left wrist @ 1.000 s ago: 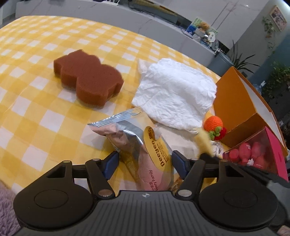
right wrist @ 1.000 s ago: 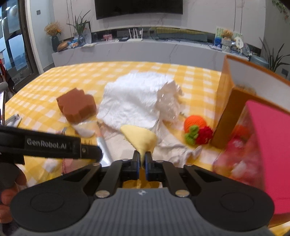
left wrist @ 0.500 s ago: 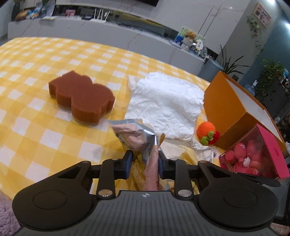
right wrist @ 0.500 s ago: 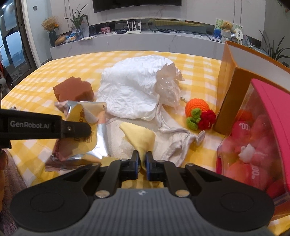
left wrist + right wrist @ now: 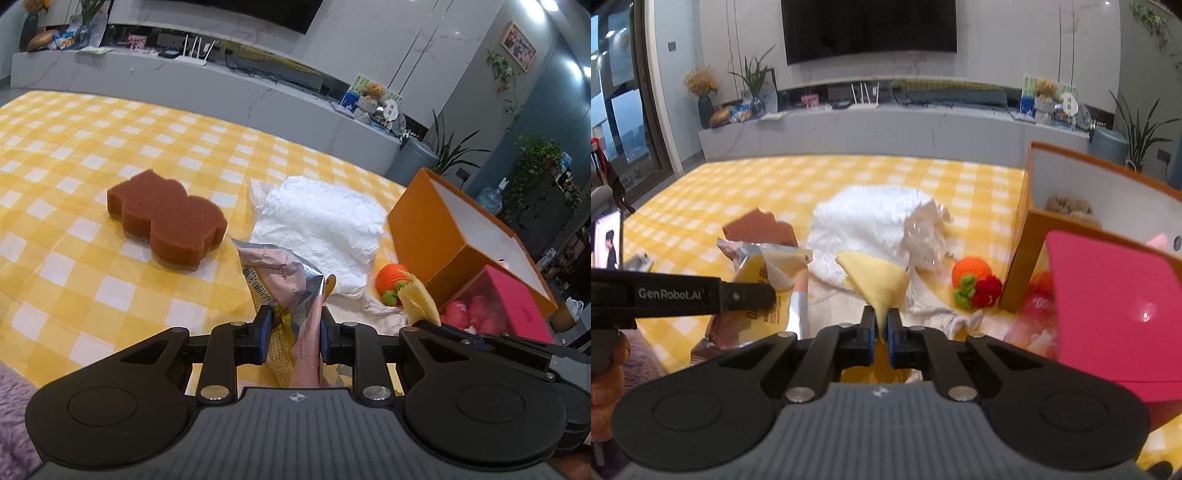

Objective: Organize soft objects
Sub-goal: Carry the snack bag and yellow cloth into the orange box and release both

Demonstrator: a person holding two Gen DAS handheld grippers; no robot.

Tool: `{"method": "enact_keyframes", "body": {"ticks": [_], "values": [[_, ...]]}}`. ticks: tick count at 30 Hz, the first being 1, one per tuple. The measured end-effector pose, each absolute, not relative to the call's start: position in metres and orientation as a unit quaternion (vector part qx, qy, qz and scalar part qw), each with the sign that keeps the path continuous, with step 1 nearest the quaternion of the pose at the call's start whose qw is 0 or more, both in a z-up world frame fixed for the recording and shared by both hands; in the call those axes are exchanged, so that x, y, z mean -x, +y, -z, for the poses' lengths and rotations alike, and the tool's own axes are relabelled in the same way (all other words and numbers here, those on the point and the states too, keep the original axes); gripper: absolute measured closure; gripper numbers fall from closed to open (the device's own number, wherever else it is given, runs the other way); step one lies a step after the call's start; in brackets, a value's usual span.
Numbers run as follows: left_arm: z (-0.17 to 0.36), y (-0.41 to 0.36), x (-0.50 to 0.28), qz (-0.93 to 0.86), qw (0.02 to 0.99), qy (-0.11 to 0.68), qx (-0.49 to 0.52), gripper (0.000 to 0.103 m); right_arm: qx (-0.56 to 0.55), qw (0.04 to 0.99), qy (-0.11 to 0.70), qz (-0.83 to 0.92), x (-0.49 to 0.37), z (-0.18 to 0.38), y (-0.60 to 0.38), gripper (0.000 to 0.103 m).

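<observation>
Step in hand: both items lifted for sorting. Left gripper [image 5: 293, 338] jaws clamp the foil snack packet [image 5: 286, 284], raised off the checked tablecloth [image 5: 92, 155]. Right gripper [image 5: 881, 326] is pinched tight on the yellow cloth [image 5: 877, 282]. Next, seemingly: carry toward the orange box [image 5: 1025, 266] (destination unconfirmed).

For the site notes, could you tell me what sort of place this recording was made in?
Most likely a home living room: a wall-mounted TV above a long media console, potted plants, and a table in a yellow checked cloth.
</observation>
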State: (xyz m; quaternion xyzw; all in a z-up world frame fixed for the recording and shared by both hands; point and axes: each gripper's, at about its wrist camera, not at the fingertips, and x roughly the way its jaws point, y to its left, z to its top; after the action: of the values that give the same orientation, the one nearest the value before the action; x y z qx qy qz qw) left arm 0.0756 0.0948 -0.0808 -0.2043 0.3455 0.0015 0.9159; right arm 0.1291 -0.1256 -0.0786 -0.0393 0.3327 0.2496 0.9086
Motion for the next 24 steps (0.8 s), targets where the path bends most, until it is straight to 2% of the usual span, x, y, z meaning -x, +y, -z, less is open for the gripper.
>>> {"method": "enact_keyframes", "body": {"ticks": [14, 24], "values": [[0.023, 0.056, -0.057, 0.052, 0.936, 0.298, 0.181, 0.075, 0.038, 0.935, 0.262, -0.236, -0.096, 0.015, -0.172, 0.099], [-0.014, 0.010, -0.075, 0.112, 0.943, 0.270, 0.156, 0.075, 0.041, 0.952, 0.229, -0.198, -0.096, -0.023, -0.226, 0.099]]}}
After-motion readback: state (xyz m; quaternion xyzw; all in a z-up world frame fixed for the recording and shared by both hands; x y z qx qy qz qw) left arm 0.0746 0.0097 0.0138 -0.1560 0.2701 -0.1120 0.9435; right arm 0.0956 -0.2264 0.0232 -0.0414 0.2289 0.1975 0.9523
